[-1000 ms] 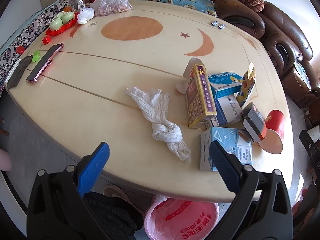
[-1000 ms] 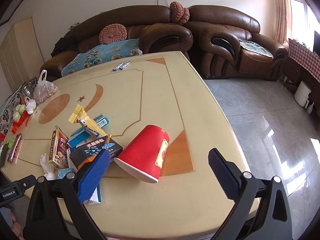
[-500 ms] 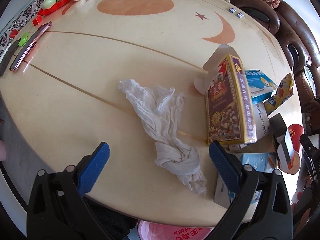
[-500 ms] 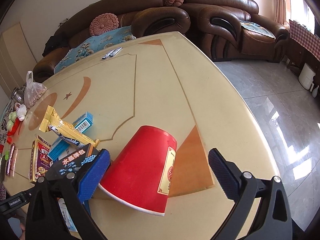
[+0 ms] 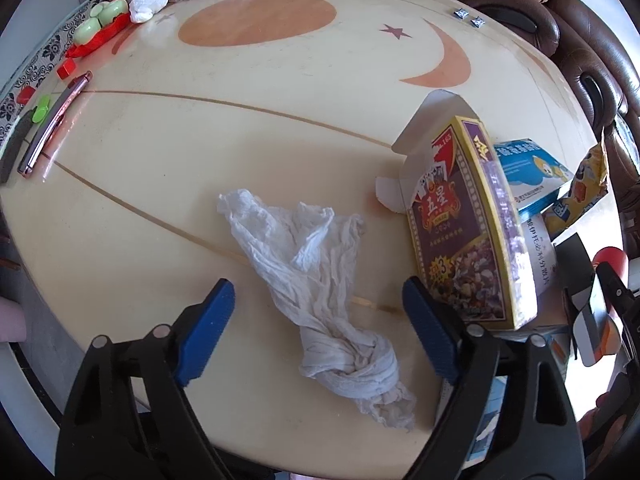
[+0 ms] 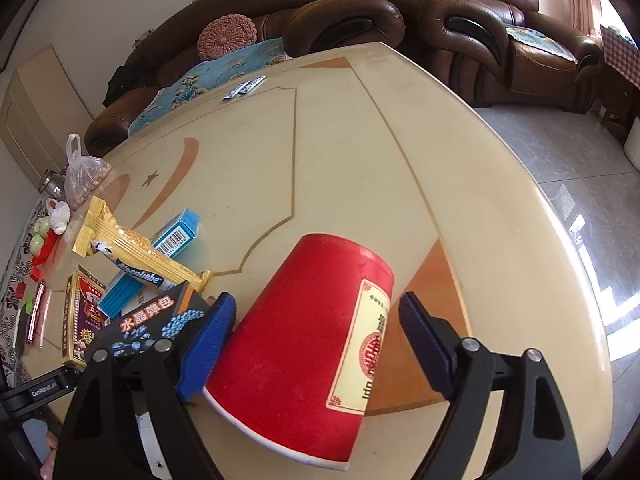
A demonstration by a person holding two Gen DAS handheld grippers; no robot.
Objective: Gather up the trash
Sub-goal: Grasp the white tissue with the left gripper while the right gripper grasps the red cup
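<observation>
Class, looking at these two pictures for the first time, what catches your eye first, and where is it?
A big red paper cup lies on its side near the table edge, between the closing jaws of the right gripper. A crumpled white tissue lies between the left gripper jaws, also closing, beside a purple and yellow box.

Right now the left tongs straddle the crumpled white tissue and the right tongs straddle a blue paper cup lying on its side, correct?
Not quite: the cup is red, not blue, as the right wrist view shows. It lies on its side between the closing right tongs. The left tongs, also closing, do straddle the crumpled white tissue.
</observation>
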